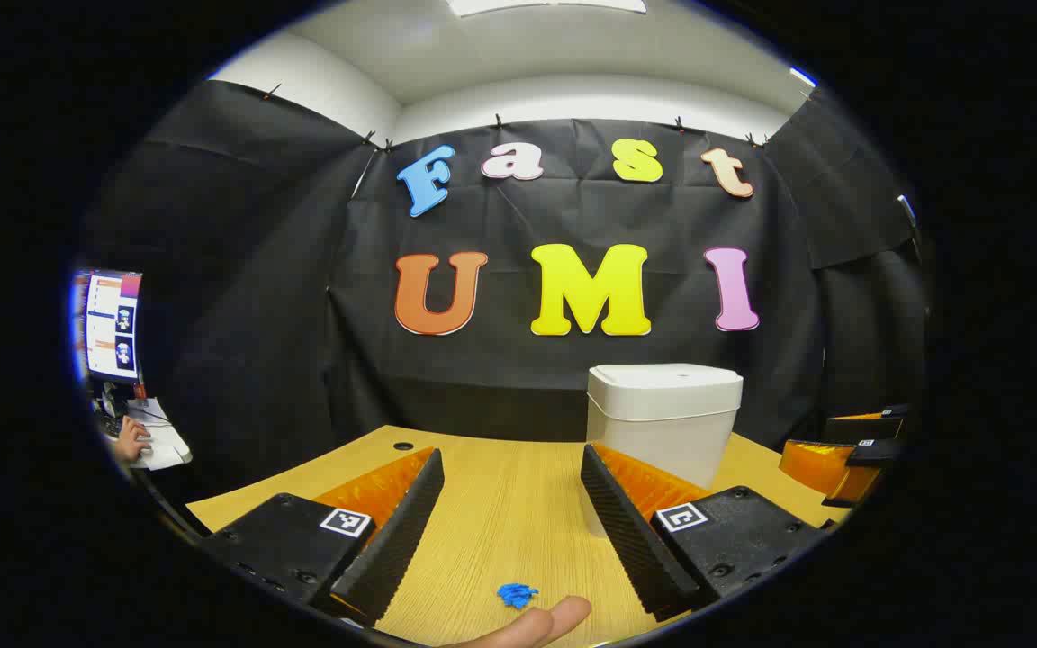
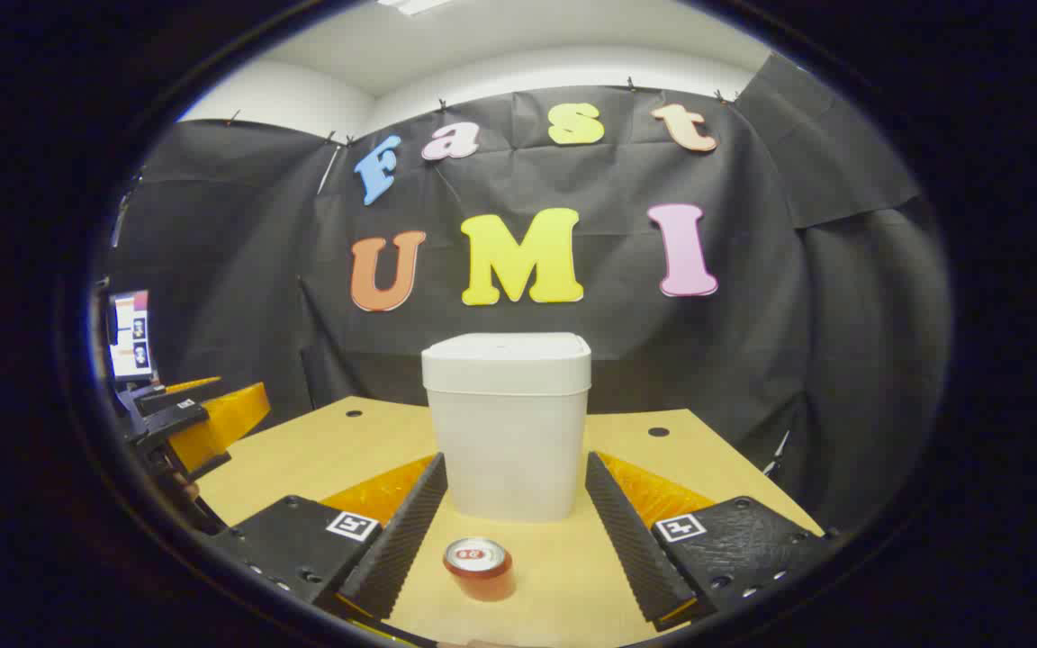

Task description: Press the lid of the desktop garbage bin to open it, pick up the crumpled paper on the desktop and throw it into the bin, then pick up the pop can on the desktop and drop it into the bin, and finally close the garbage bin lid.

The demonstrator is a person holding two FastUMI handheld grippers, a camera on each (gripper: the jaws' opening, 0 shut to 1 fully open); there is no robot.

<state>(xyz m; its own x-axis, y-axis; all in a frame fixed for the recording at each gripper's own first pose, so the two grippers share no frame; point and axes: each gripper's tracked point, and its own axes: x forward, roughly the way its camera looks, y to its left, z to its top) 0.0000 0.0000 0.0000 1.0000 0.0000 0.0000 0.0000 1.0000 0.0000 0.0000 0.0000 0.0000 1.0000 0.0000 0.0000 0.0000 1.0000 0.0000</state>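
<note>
The white desktop bin (image 2: 508,450) stands upright on the wooden table (image 2: 320,450) with its lid (image 2: 508,360) shut. A red pop can (image 2: 479,567) stands in front of the bin, low between the fingers of my open right gripper (image 2: 515,461). In the left gripper view the bin (image 1: 662,414) is ahead to the right, just behind that gripper's right finger. A small blue crumpled paper (image 1: 517,594) lies on the table near the bottom, between the spread fingers of my open left gripper (image 1: 511,454). Neither gripper holds anything.
A fingertip (image 1: 541,621) pokes in beside the paper. The right gripper (image 1: 852,450) shows at the left view's far right, the left gripper (image 2: 199,418) at the right view's far left. A monitor (image 1: 113,324) and a person's hand (image 1: 131,441) are off the table's left. Small holes (image 2: 658,432) mark the tabletop.
</note>
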